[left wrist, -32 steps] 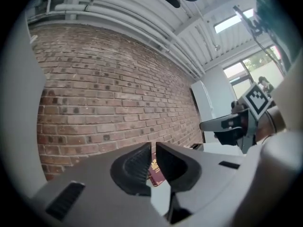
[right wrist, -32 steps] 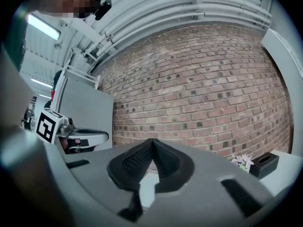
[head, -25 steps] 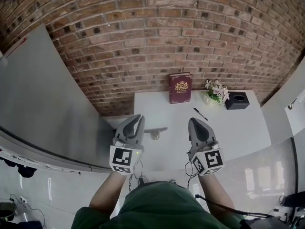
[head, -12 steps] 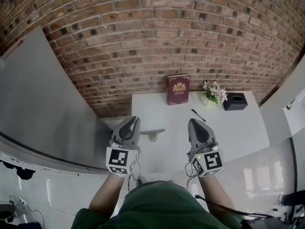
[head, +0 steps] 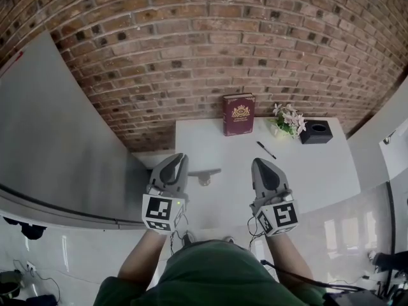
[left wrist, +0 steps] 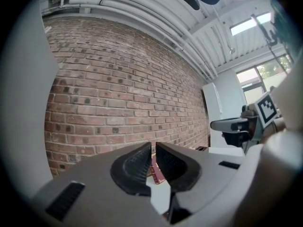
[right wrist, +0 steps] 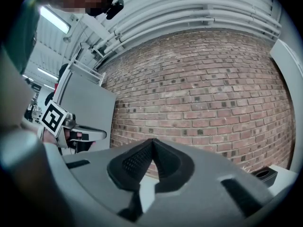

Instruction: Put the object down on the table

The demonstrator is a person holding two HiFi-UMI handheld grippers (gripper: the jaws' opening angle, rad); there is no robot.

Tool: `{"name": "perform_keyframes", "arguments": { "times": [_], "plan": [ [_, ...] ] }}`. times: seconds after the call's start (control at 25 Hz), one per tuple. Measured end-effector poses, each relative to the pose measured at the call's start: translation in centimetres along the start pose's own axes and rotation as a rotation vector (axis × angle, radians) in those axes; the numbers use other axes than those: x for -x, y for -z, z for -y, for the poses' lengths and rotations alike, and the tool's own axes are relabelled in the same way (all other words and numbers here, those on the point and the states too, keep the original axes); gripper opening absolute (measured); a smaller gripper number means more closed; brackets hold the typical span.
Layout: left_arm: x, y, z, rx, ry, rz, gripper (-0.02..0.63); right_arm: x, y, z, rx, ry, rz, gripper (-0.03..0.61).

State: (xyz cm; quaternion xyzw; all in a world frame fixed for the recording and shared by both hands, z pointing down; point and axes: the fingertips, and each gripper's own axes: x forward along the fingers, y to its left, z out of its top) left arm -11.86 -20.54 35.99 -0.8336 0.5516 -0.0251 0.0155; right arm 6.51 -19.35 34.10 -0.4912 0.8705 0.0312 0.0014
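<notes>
Book (head: 240,115) stands upright against the brick wall (head: 191,43) at the back of the worktop (head: 306,171). It seems the likeliest thing already put down, though I cannot be sure. The left gripper (head: 180,159) hangs near the worktop's front edge, its jaws a narrow slit apart with nothing between them. The right gripper (head: 260,163) is level beside it, jaws pressed together and empty, which reads as a resting pose. Further right lie a pen (head: 266,150), flowers (head: 288,121) and a black box (head: 317,132). Only the gripper views show how the jaws are set. The left one glimpses the book through its slit, and the right one catches the box.
</notes>
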Motion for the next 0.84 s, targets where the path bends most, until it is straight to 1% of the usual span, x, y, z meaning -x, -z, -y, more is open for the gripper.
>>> {"name": "perform_keyframes", "arguments": {
  "times": [0.84],
  "plan": [
    [0.0,1.8,-2.7,0.024,0.013,-0.029,0.029,-2.2,0.7,-1.6,0.021,0.004,-0.022,0.002]
  ]
}}
